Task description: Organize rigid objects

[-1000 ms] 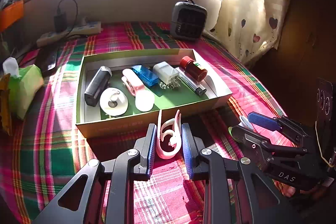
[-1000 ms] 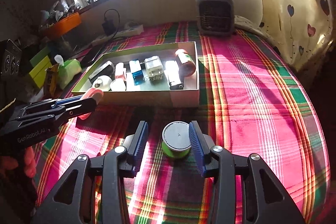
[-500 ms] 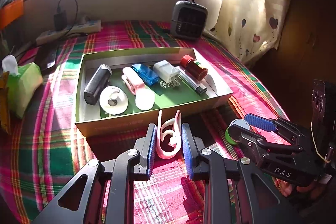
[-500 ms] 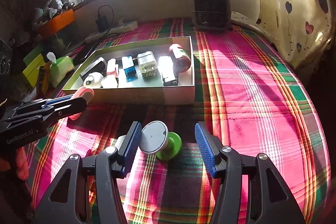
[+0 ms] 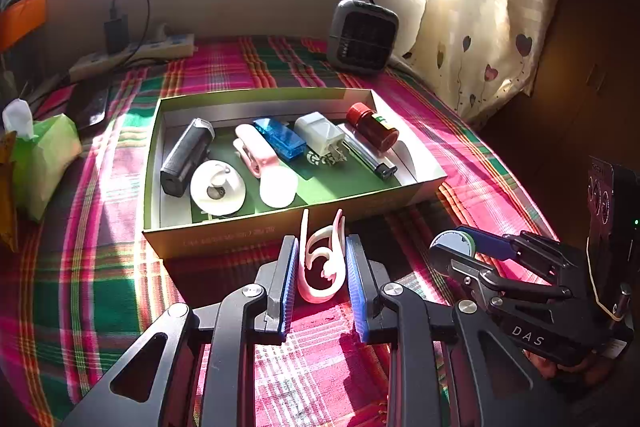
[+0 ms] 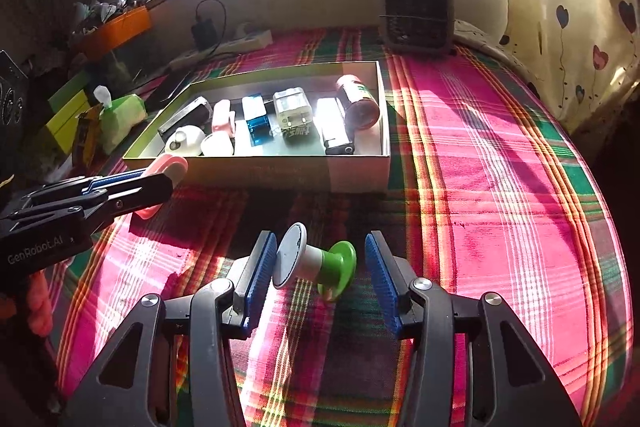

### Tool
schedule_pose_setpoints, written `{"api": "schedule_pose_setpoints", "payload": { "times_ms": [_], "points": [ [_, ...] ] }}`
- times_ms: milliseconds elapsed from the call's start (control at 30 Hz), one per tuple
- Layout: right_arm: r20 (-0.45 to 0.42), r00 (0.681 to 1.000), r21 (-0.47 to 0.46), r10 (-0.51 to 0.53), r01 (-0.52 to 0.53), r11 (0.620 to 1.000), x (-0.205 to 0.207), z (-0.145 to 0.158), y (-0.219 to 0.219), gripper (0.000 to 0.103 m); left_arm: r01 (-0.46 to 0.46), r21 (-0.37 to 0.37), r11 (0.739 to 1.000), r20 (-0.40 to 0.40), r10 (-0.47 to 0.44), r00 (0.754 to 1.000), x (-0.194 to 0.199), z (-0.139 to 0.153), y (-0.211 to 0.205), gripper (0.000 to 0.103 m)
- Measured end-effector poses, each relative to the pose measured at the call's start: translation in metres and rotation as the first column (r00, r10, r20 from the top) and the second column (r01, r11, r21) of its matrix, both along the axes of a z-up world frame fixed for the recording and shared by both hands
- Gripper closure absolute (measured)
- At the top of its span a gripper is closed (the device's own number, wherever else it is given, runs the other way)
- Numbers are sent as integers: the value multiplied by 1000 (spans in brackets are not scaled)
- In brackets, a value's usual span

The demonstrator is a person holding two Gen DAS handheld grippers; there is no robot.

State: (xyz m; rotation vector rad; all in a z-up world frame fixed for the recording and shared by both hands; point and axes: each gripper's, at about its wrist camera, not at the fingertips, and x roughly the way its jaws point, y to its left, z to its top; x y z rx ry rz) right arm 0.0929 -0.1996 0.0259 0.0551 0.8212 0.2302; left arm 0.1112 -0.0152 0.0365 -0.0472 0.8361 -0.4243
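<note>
A plaid cloth (image 6: 500,163) in pink, red and green covers the whole surface, and the open green-rimmed box (image 5: 280,227) is the landmark on it. Inside the box, from its left end to its right, lie a dark grey cylinder (image 5: 186,157), a white round suction hook (image 5: 218,187), a pink clip (image 5: 256,151), a blue translucent block (image 5: 280,137), a white plug adapter (image 5: 320,135), a dark lighter (image 5: 366,157) and a red-capped bottle (image 5: 372,127).

Just in front of the box's near wall, the left gripper (image 5: 320,267) is closed on a pale pink curved clip (image 5: 322,263), both blue pads against its sides, the clip standing with its open ends toward the box.

Also in front of the box, nearer its right corner, the right gripper (image 6: 320,267) has just been closing with a spool-shaped piece (image 6: 312,267) between its fingers. That piece has a grey disc at one end, a white stem and a green flared base, and it is tipped on its side. The disc meets the left pad (image 6: 262,267); the green base seems to stand a little clear of the other pad, though the angle makes that hard to judge.
</note>
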Motion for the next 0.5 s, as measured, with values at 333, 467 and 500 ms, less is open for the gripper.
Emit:
{"api": "schedule_pose_setpoints", "payload": {
  "times_ms": [333,467,500],
  "points": [
    [-22,1000,33,9,-9,999,2,-4,-2,70,-3,-1,1000,1,3,1000,0,1,0,80],
    [-15,1000,32,11,-11,999,1,-1,0,70,-4,-1,1000,8,4,1000,1,3,1,80],
    [-11,1000,33,11,-10,999,0,0,-1,70,-4,-1,1000,9,4,1000,1,5,1,80]
  ]
}}
